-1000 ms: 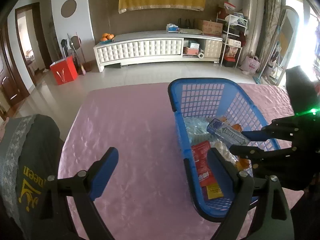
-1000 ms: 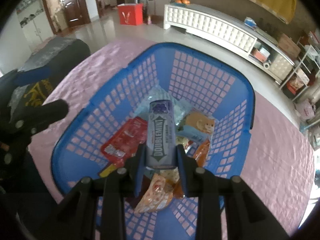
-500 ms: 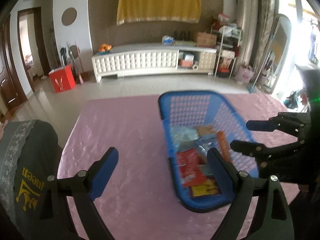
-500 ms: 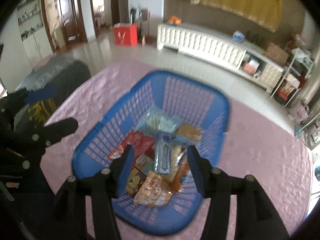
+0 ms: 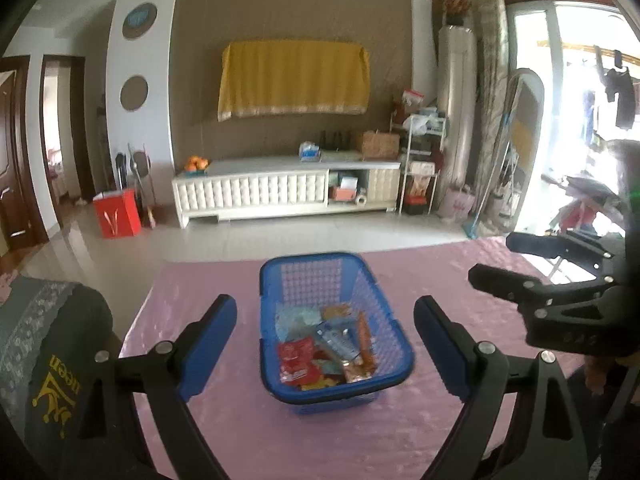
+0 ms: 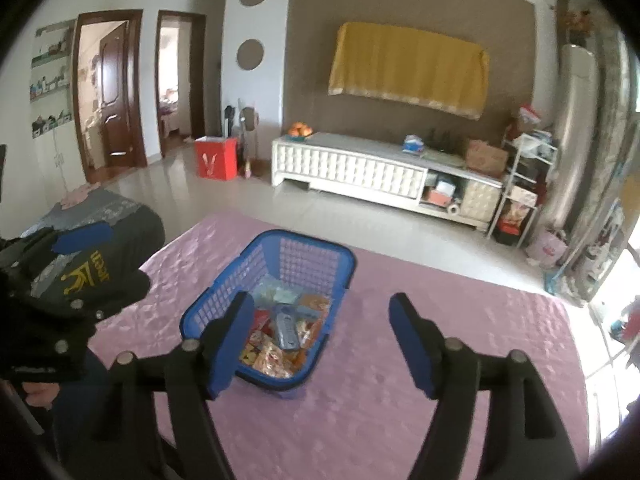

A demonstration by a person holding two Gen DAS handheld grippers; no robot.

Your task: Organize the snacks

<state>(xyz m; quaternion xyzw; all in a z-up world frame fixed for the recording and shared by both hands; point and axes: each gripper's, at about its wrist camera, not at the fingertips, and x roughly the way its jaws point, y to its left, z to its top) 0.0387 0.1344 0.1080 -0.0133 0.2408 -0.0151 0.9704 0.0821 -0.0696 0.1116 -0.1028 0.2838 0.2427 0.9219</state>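
Note:
A blue plastic basket stands on the pink table and holds several snack packets. Among them lie a blue-grey gum pack and a red packet. My left gripper hovers well back from the basket and above it, open and empty. My right gripper is also raised and back from the basket, its jaws opening with nothing between them. Each gripper shows in the other's view: the right gripper at the right edge, the left gripper at the left.
The pink tablecloth covers the table around the basket. A chair back with a dark cover and yellow lettering stands at the table's left. Beyond the table's far edge are tiled floor, a red box and a white cabinet.
The right gripper let go of the gum pack, which now lies in the basket, and its jaws spread. Both grippers rose and drew back, so the basket looks smaller and farther.

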